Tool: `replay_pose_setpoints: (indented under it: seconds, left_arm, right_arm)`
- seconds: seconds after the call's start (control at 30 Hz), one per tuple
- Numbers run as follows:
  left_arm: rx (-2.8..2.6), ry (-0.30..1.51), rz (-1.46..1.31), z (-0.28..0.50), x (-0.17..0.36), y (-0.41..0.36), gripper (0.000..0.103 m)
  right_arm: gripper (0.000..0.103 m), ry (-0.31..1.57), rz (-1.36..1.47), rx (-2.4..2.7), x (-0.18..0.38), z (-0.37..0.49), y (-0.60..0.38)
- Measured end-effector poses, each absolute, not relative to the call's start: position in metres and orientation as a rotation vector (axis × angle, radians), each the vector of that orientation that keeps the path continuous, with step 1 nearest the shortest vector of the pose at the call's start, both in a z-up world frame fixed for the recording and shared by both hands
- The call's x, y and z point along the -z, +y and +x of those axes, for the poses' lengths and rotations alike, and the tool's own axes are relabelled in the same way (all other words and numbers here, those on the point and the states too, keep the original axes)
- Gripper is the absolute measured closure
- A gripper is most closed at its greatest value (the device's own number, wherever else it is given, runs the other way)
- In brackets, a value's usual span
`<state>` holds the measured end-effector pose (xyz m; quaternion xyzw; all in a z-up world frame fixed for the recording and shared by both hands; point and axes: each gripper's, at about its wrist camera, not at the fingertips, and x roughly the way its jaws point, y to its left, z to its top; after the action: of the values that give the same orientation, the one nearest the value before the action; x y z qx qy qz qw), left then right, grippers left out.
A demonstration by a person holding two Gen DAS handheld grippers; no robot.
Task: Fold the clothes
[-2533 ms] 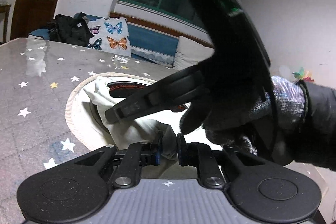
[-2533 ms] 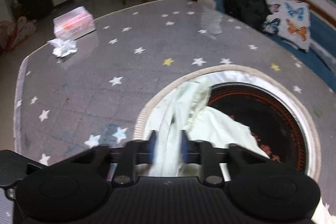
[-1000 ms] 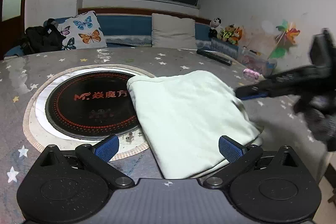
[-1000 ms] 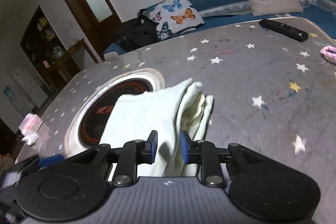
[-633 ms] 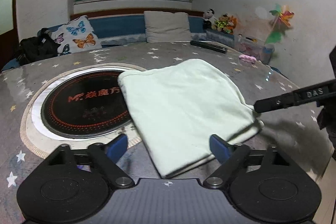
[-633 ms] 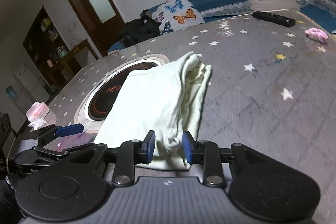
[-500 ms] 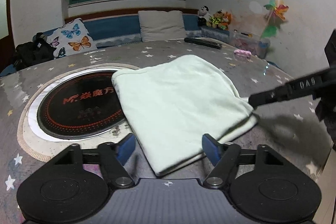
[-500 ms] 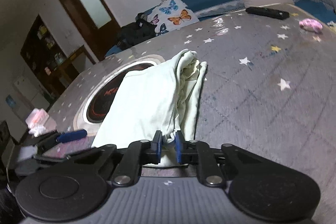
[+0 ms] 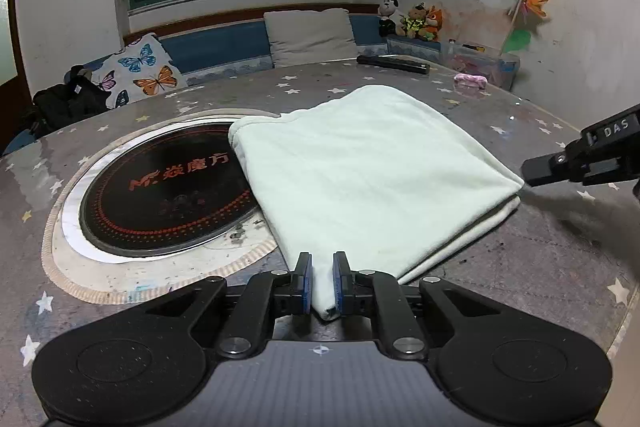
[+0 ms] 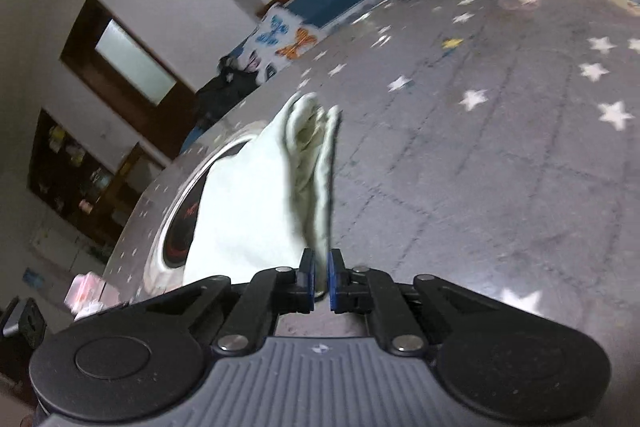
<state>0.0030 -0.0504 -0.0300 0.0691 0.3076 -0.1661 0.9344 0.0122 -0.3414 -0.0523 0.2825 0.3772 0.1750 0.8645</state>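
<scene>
A pale green folded garment (image 9: 368,171) lies on the star-patterned table (image 9: 552,267), partly over a round black hotplate (image 9: 168,187). My left gripper (image 9: 322,283) is shut on the garment's near corner. My right gripper (image 10: 320,281) is shut on the garment's right corner (image 10: 320,187), where stacked layers show. In the left wrist view the right gripper's finger (image 9: 580,159) meets the cloth's right corner. The right wrist view is tilted and blurred.
A black remote (image 9: 394,64) and a pink object (image 9: 472,79) lie at the table's far side. A tissue box (image 10: 86,287) sits at the far left in the right wrist view. A bench with cushions (image 9: 308,35) runs behind the table.
My left gripper closed from wide open onto the garment's near corner. My right gripper closed tighter on the right corner and its view tilted.
</scene>
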Motion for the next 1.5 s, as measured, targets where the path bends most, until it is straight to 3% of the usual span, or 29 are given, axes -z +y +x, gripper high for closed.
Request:
replay_pose_setpoints:
  seconds: [0.2, 0.33, 0.4, 0.5, 0.57, 0.63, 0.73, 0.8, 0.9, 1.17, 1.33, 1.5]
  left_arm:
    - [0.349, 0.616, 0.136, -0.002, 0.023, -0.051, 0.090]
    - [0.423, 0.569, 0.172, -0.013, 0.014, -0.063, 0.083]
    - [0.465, 0.545, 0.206, -0.017, 0.013, -0.072, 0.067]
    - [0.511, 0.531, 0.267, -0.018, 0.018, -0.085, 0.065]
    - [0.516, 0.540, 0.300, -0.015, 0.025, -0.091, 0.065]
    - [0.512, 0.552, 0.307, -0.011, 0.029, -0.093, 0.065]
    - [0.509, 0.565, 0.311, -0.007, 0.034, -0.094, 0.072]
    - [0.512, 0.566, 0.308, -0.006, 0.035, -0.092, 0.089]
    - [0.500, 0.546, 0.320, -0.011, 0.031, -0.088, 0.099]
    - [0.472, 0.532, 0.339, -0.017, 0.024, -0.072, 0.099]
    - [0.457, 0.536, 0.365, -0.021, 0.028, -0.068, 0.095]
    - [0.469, 0.510, 0.399, -0.024, 0.031, -0.074, 0.069]
  right_arm:
    - [0.093, 0.737, 0.542, -0.392, 0.044, 0.008, -0.339]
    - [0.077, 0.719, 0.441, -0.426, 0.042, 0.012, -0.321]
    - [0.077, 0.724, 0.408, -0.435, 0.044, 0.017, -0.314]
    - [0.081, 0.748, 0.399, -0.450, 0.047, 0.023, -0.309]
    - [0.095, 0.752, 0.407, -0.456, 0.044, 0.023, -0.308]
    - [0.096, 0.745, 0.431, -0.473, 0.037, 0.021, -0.310]
    - [0.097, 0.736, 0.470, -0.508, 0.028, 0.020, -0.311]
    - [0.097, 0.728, 0.476, -0.519, 0.023, 0.019, -0.310]
    - [0.097, 0.730, 0.475, -0.520, 0.023, 0.019, -0.309]
    - [0.097, 0.826, 0.569, -0.465, 0.062, 0.020, -0.317]
    - [0.097, 0.803, 0.536, -0.478, 0.053, 0.018, -0.313]
    - [0.097, 0.793, 0.513, -0.483, 0.048, 0.017, -0.308]
